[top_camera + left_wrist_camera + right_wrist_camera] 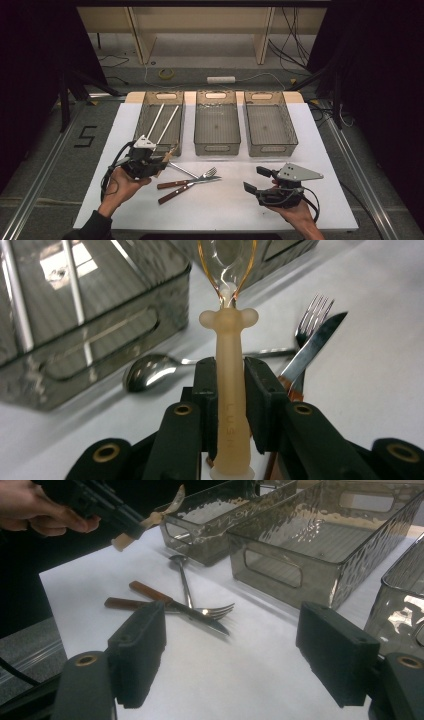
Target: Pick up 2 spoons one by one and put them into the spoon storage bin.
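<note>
The left hand-held gripper (227, 405) is clamping the pale, translucent rubbery handle of a small spoon with a clear amber-rimmed bowl (227, 365), holding it above the white tabletop (220, 205) just in front of the leftmost of three smoked-plastic rectangular bins (159, 122). That left bin is already holding two long pale sticks (161, 122) (chopsticks, most likely). The sorting step in hand looks like carrying this small spoon to a bin; the next move calls for bringing it over the chosen bin's rim, lowering it, then parting the jaws so it drops inside.

To the right of the left bin, on the tabletop before the empty middle bin (216, 122), a metal spoon (181, 577), a wooden-handled fork (215, 611) and a wooden-handled knife (175, 606) are lying crossed, waiting their turn. Farther right of the left bin, the third bin (270, 122) is standing empty, and in front of it the right hand-held gripper (235, 655) is hovering with jaws wide apart, gripping nothing.
</note>
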The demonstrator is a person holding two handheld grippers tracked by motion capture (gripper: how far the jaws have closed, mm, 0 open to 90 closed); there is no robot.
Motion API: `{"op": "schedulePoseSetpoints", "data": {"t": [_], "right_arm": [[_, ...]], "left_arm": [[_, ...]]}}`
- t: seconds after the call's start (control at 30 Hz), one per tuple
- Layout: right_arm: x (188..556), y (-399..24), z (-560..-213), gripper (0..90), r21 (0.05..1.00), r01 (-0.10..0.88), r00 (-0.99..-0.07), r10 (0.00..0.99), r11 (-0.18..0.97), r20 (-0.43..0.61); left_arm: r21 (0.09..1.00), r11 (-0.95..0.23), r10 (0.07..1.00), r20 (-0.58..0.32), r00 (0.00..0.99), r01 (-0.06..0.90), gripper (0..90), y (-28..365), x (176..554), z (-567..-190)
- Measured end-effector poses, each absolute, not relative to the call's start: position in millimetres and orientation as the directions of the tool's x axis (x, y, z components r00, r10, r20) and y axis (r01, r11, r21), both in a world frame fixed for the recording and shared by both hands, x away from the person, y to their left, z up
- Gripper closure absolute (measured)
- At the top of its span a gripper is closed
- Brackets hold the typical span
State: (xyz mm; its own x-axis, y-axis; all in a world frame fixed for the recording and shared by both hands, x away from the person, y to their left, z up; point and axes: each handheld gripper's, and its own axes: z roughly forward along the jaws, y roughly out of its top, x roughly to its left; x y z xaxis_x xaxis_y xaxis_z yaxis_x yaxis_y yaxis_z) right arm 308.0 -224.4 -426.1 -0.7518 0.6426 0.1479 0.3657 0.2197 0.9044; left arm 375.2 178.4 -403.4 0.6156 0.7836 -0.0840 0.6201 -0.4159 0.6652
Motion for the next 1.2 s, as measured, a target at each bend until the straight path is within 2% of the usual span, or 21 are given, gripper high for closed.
{"op": "schedulePoseSetpoints", "data": {"t": [0.23,0.43,0.9,1.2], "right_arm": [[309,-226,-426,29.1,0.907,0.363,-0.749,0.645,0.215,0.147],[309,-226,-427,29.1,0.907,0.364,-0.749,0.645,0.214,0.148],[309,-225,-426,29.1,0.909,0.358,-0.755,0.64,0.216,0.145],[308,-225,-426,29.1,0.909,0.358,-0.756,0.638,0.213,0.148]], "left_arm": [[0.703,-0.42,0.767,-0.062,0.638,0.573,76.1,160,392,-390],[0.73,-0.393,0.758,-0.087,0.647,0.559,76.1,152,408,-383],[0.759,-0.301,0.763,-0.171,0.623,0.577,76.1,129,451,-376],[0.756,-0.289,0.765,-0.187,0.616,0.588,76.1,109,472,-376]]}}
